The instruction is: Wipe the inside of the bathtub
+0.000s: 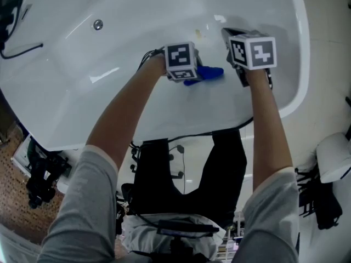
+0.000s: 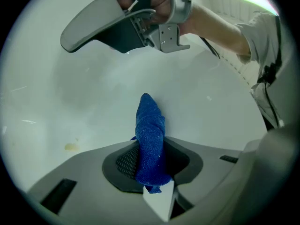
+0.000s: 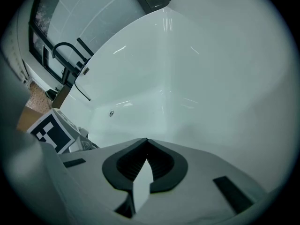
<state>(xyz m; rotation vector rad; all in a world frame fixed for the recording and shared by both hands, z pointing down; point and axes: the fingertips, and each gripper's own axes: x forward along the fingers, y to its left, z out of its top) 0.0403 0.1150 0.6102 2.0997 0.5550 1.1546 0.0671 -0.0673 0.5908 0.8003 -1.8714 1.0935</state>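
I look down into a white bathtub (image 1: 82, 92). My left gripper (image 1: 193, 73) is shut on a blue cloth (image 1: 205, 73) and holds it against the tub's inner wall. In the left gripper view the cloth (image 2: 150, 139) stands up from between the jaws of that gripper (image 2: 151, 172), and a small yellowish stain (image 2: 71, 147) marks the white surface to its left. My right gripper (image 1: 227, 37) hovers just right of the cloth. Its jaws (image 3: 145, 165) are shut with nothing between them and point along the tub's inside.
A round overflow fitting (image 1: 97, 24) sits on the tub's far wall. A dark faucet (image 3: 70, 55) rises at the tub's far end. A black cable (image 1: 22, 51) lies over the left rim. Tiled floor and a white object (image 1: 334, 158) lie beyond the right rim.
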